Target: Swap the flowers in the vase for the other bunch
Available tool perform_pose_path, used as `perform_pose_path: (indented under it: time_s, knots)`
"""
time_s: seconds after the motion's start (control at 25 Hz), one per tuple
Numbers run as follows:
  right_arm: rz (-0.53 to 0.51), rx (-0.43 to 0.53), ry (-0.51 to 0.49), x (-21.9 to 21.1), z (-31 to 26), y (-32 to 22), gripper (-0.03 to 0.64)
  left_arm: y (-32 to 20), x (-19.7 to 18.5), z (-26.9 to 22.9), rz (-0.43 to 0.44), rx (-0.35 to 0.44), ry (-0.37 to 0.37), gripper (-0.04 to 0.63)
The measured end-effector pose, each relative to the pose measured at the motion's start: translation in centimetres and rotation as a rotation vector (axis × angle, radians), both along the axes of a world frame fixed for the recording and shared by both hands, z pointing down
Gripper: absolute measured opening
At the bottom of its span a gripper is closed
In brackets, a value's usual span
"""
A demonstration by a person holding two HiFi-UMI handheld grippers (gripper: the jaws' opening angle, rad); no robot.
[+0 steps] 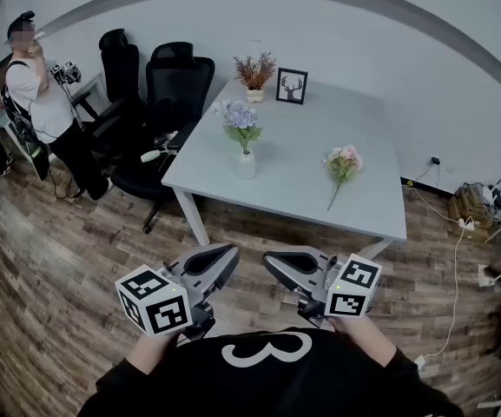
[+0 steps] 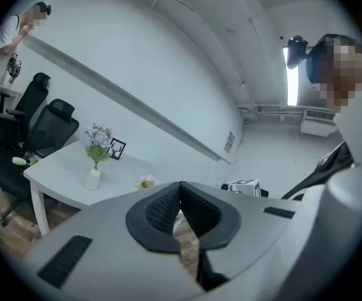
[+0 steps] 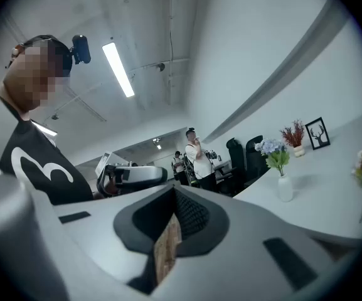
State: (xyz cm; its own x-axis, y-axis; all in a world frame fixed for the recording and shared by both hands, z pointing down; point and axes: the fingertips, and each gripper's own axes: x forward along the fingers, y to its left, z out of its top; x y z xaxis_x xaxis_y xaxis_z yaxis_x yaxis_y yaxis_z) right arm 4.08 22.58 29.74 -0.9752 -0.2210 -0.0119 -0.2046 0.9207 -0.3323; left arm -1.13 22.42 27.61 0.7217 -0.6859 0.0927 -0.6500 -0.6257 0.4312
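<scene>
1. The left gripper (image 1: 230, 255) is held level over the wooden floor (image 1: 76, 259). Its fingers (image 2: 165, 209) are pressed together with nothing between them.
2. The right gripper (image 1: 271, 261) has its fingers (image 3: 193, 215) closed on nothing as well, their tips near the left pair's.
3. The white vase (image 1: 247, 164) holding pale blue flowers (image 1: 240, 118) stands on the desk (image 1: 319, 111), well ahead of the left fingers.
4. The pink bunch (image 1: 343, 162) lies flat on the desk, well ahead of the right fingers and to their right, apart from the vase.
</scene>
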Motion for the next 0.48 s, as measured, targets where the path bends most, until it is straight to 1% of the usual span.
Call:
perform_pose_path:
  time_s: [0.32,0.48]
  knots:
    - [-0.009,0.017,-0.002,0.4,0.0,-0.52,0.006,-0.43,0.7,0.28,-0.008,0.005,-0.006,0.011]
    - [-0.028,0.019,-0.011,0.4,0.0,-0.75,0.006,-0.74,1.03,0.69,-0.016,-0.009,0.004,0.011]
